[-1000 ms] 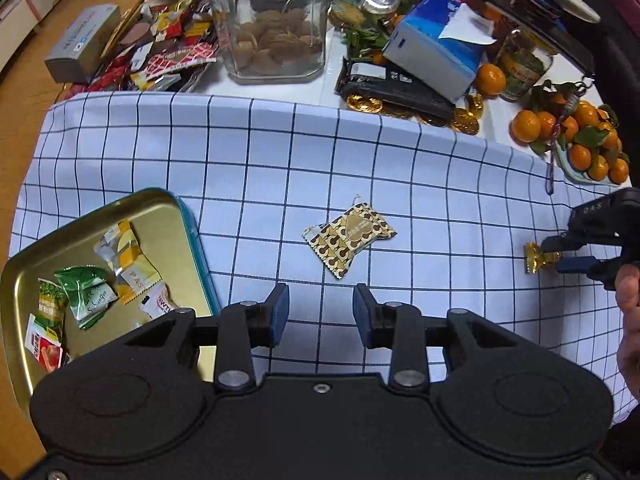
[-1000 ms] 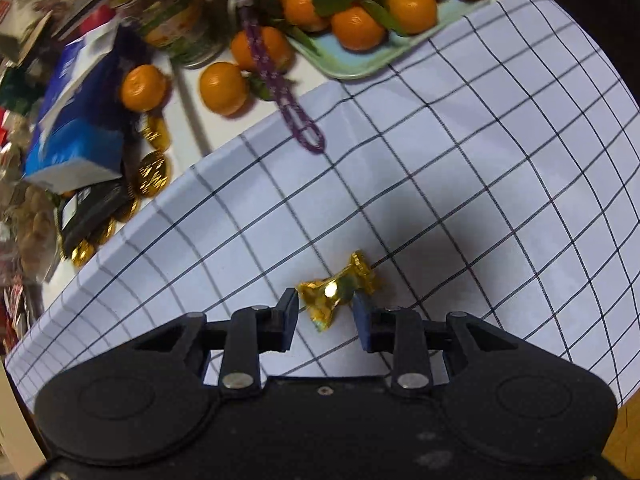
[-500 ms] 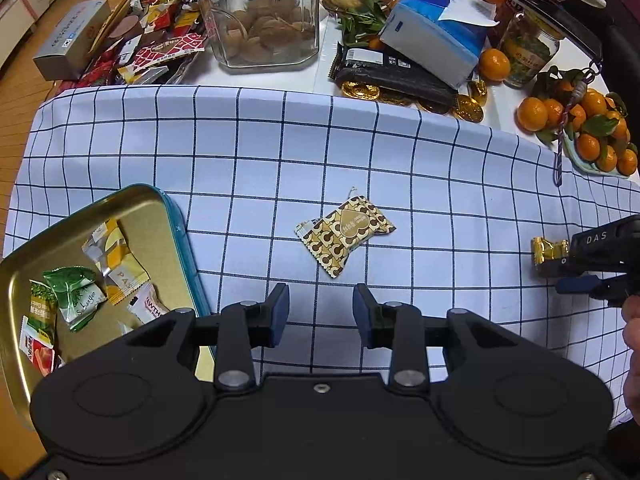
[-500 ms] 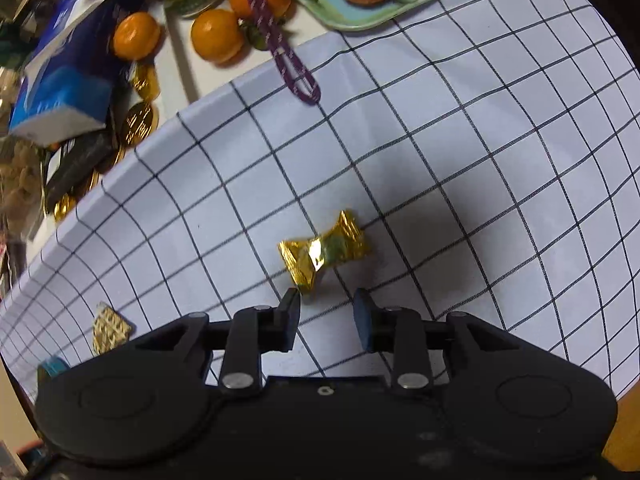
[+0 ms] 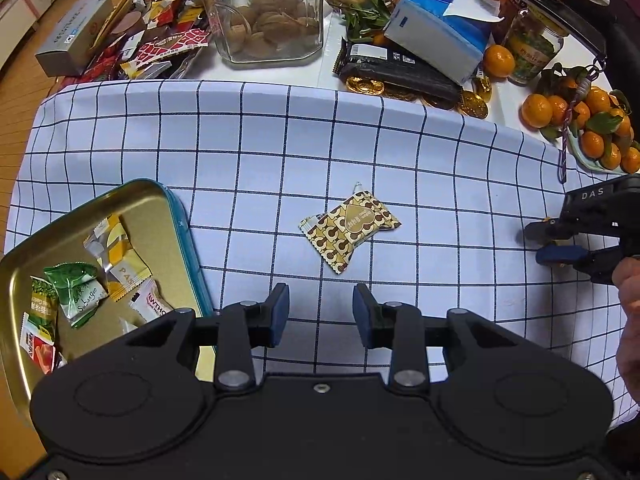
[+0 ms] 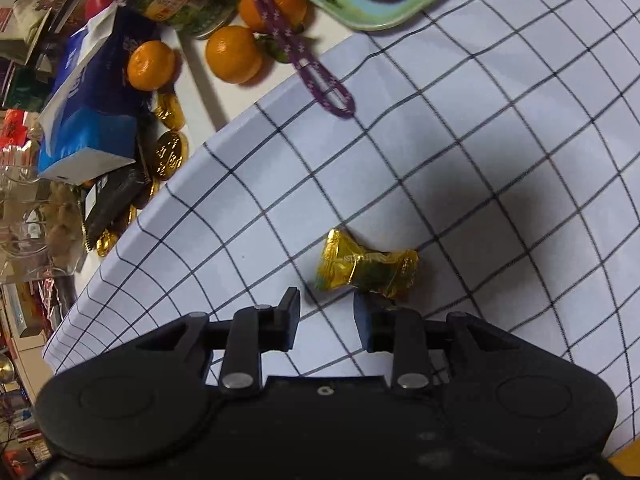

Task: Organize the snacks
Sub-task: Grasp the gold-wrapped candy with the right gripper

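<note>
Gold candy (image 6: 366,270) near cloth's (image 6: 520,160) right edge: light, crinkly, slippery; pinch its middle. Right gripper (image 6: 326,316) apart, empty.

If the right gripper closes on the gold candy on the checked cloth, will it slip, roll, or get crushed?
The gold candy has a shiny crinkled foil wrapper, so the pads may slide a little. Its twisted ends look floppy, so gripping the thicker middle is probably safer. It lies flat on the checked cloth and seems light; it will likely not roll.
</note>
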### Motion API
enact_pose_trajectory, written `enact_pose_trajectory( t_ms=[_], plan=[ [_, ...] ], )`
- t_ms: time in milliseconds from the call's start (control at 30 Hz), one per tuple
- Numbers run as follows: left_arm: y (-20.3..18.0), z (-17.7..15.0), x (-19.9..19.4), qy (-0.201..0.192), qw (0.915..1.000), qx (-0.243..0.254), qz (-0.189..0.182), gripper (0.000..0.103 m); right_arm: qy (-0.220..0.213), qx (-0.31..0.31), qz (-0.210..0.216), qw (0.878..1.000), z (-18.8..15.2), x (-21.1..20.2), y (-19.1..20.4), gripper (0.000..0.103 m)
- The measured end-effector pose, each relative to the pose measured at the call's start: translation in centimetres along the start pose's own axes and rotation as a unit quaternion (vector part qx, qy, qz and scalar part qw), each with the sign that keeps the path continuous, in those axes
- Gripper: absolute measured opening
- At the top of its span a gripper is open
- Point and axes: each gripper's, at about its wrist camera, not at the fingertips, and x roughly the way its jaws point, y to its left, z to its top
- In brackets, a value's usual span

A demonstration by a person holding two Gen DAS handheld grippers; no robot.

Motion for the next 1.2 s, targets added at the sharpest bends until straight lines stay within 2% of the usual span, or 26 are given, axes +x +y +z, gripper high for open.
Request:
enact_pose_trajectory(
  t_ms=[133, 167, 300, 467, 700, 900, 1100, 1200],
  plan=[
    [0.2, 0.0, -0.1, -0.002, 1.0000, -0.002, -0.002, 0.044, -0.040, -0.020, -0.044, 0.998, -0.2, -0.3, 1.1, 0.032],
    [0.3, 0.1, -0.1, -0.003, 1.0000, -0.003, -0.003, 0.044, -0.047, -0.026, -0.044, 0.998, -0.3, -0.6, 1.3, 0.032],
    [0.9, 0.2, -0.1, -0.005, 0.9999, -0.010, -0.008, 0.044, -0.061, -0.070, 0.003, 0.996, -0.3, -3.1, 1.8, 0.032],
    [1.4, 0.3, 0.4, 0.003, 0.9996, -0.019, -0.021, 0.044, -0.098, -0.096, -0.028, 0.990, 0.6, -4.0, 1.7, 0.032],
    [1.8, 0.5, 0.5, 0.002, 0.9995, -0.025, -0.022, 0.044, -0.071, -0.089, -0.050, 0.992, 1.4, -2.2, 0.0, 0.032],
    [1.7, 0.6, 0.8, -0.007, 0.9994, -0.022, -0.027, 0.044, -0.013, -0.086, 0.001, 0.996, 1.0, -1.3, -0.6, 0.032],
    [1.5, 1.0, 1.2, -0.027, 0.9985, -0.028, -0.038, 0.044, -0.029, -0.110, -0.035, 0.993, -0.3, -1.0, 0.9, 0.032],
    [1.1, 1.2, 1.4, -0.045, 0.9980, -0.018, -0.040, 0.044, -0.046, -0.137, -0.076, 0.987, -1.4, -0.8, 2.2, 0.030]
  ],
)
